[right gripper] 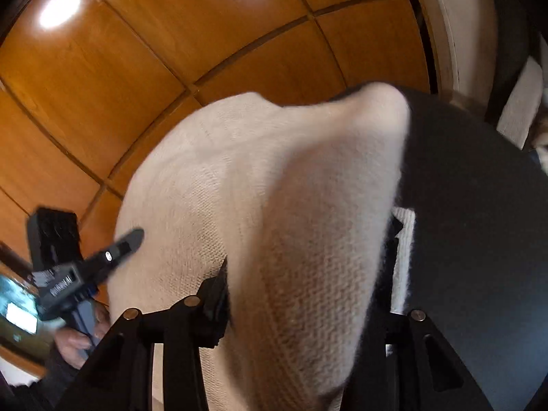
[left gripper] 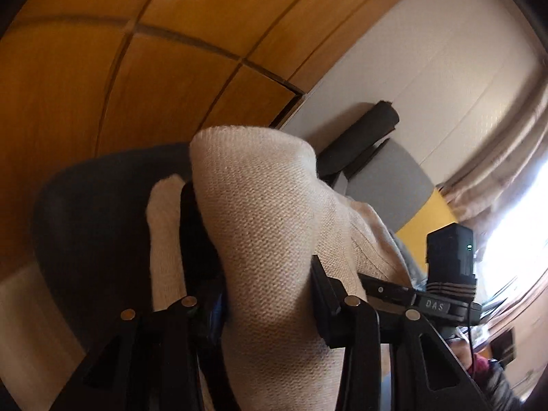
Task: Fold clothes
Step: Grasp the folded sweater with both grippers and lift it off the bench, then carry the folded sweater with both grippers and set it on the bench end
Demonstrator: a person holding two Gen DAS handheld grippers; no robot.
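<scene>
While tilted up toward the wood-panelled ceiling (left gripper: 102, 85), left hand-held gripper (left gripper: 260, 274) clenched on cream knit sweater (left gripper: 260, 212), filling centre frame. Right hand-held gripper (right gripper: 308, 267) likewise clamped on the sweater at centre, dark fabric (right gripper: 479, 239) lower right, other hand-held gripper visible lower left.

The sweater (left gripper: 274, 239) was a cream knit with a fine, even weave, slightly fuzzy at its edges. It was lifted up, bunched into thick rounded folds that rose to a soft peak, with a ribbed strip (right gripper: 404, 260) showing at one side against a dark fabric layer (right gripper: 479, 222).
</scene>
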